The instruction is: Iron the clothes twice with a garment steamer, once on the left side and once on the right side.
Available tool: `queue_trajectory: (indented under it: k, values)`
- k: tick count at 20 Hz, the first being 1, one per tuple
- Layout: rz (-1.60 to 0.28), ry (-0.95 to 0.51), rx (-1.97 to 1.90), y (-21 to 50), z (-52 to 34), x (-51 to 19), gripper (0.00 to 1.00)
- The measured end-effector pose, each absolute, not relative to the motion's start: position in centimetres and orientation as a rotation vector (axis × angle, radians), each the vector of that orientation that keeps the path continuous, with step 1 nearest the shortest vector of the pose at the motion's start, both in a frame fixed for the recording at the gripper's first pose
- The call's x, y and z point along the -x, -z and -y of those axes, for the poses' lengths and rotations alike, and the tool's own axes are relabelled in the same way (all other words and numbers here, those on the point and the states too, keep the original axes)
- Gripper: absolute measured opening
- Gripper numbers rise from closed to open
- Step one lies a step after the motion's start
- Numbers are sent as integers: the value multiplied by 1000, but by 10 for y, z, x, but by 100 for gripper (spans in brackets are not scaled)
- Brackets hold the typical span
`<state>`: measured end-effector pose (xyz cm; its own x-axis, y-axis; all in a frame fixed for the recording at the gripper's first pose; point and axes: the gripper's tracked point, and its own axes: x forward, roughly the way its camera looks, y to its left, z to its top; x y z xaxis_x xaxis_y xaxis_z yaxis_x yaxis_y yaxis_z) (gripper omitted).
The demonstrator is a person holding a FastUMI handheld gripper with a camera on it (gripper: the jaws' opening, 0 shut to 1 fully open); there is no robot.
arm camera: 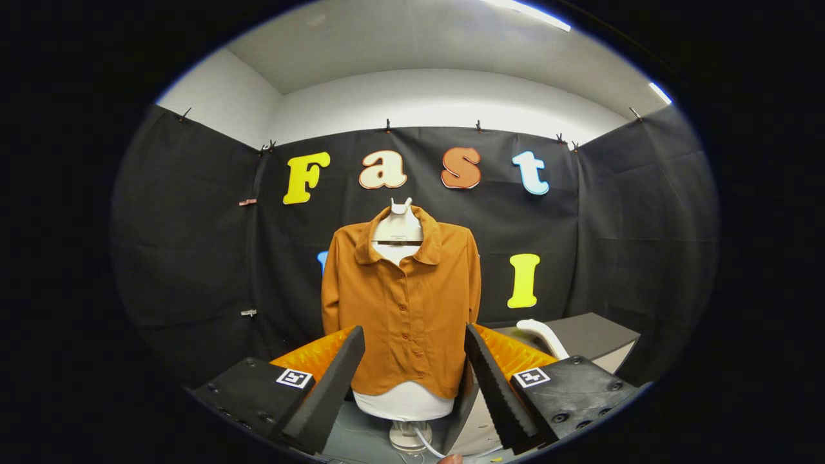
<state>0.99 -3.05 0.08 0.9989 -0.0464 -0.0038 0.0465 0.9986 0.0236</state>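
A brown button-up shirt [405, 303] hangs on a white mannequin torso [399, 229] that stands on a round white base [407, 437], straight ahead beyond the fingers. My gripper [412, 345] is open, its two fingers spread wide on either side of the shirt's lower half, with nothing between them. To the right, beyond the right finger, the white curved handle of the garment steamer [544, 336] lies on a grey box [590, 335]. A thin white cord [427, 444] runs along the table near the mannequin's base.
Black cloth walls close the booth on the left, back and right. The grey box sits to the right of the mannequin. The grey table top [361, 444] stretches between the fingers up to the base. A fingertip [451, 459] of a person shows low, below the fingers.
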Motion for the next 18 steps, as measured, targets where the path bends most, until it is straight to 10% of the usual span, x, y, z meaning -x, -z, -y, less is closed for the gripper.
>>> queue_trajectory:
  k: [8, 18]
  values:
    - [56, 165, -10, -46, 118, -39, 97]
    - [-298, 203, -71, 26, 264, -140, 100]
